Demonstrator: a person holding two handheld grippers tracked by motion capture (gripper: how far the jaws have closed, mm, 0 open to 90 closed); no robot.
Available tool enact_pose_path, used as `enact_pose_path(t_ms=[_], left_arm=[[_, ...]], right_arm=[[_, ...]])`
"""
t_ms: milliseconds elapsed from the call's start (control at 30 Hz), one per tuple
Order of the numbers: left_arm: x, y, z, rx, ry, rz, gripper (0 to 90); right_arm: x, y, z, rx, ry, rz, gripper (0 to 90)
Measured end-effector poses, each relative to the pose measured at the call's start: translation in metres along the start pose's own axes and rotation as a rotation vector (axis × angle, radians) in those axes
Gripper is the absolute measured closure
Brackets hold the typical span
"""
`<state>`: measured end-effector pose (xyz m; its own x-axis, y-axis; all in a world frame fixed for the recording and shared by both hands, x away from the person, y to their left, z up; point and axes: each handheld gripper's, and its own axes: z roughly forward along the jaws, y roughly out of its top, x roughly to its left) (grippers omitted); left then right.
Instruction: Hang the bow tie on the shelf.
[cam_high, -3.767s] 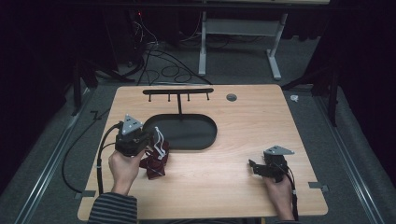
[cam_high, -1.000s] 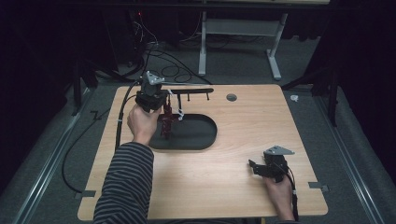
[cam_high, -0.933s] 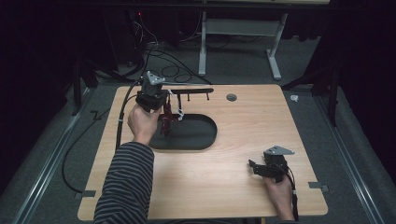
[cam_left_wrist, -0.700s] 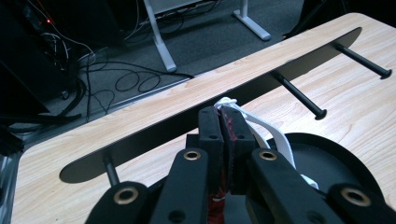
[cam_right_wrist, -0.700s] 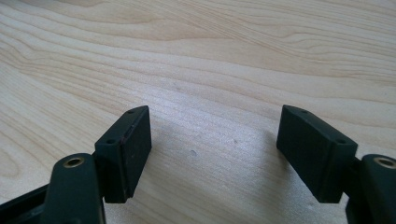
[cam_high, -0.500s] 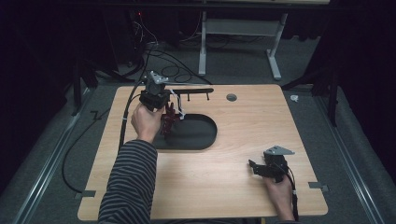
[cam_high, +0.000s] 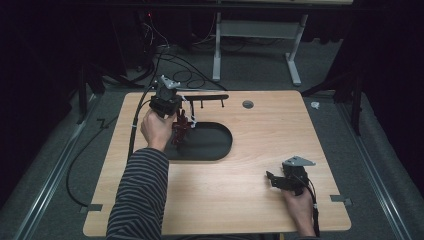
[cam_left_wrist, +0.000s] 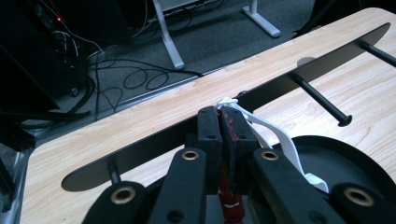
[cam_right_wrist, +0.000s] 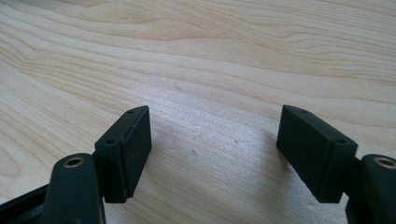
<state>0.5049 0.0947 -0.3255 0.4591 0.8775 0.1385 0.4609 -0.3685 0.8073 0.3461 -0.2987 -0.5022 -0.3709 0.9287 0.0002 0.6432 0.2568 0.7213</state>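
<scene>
Red strap (cam_left_wrist: 228, 140) with white loop (cam_left_wrist: 275, 135) hangs clamped in left gripper (cam_left_wrist: 225, 122), raised toward black peg rack (cam_left_wrist: 303, 74) for hanging. Right gripper (cam_right_wrist: 212, 140) rests idle on table (cam_right_wrist: 210, 60), jaws apart.

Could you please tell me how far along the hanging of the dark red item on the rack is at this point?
Done: the left gripper is shut on the dark red item and holds it up at the black peg rack, above the rack's dark base. In hand: its white loop sits by the bar, though I cannot tell whether it is over a peg. Left: hooking it, then letting go. The right gripper rests open on the table.
</scene>
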Motion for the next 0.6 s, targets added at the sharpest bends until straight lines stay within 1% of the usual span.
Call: enact_pose_path(t_ms=[167,433,600], left_arm=[[0.0004,-0.0008,0.0022,0.01,-0.007,-0.002,84.8],[0.0009,-0.0005,-0.0005,0.004,-0.011,-0.003,79.6],[-0.0003,-0.0011,-0.0027,0.008,-0.01,0.006,75.8]], right_arm=[[0.0001,0.0,0.0,0.0,0.001,0.0,27.8],[0.0001,0.0,0.0,0.0,0.001,0.0,27.8],[0.0001,0.0,0.0,0.0,0.0,-0.001,27.8]])
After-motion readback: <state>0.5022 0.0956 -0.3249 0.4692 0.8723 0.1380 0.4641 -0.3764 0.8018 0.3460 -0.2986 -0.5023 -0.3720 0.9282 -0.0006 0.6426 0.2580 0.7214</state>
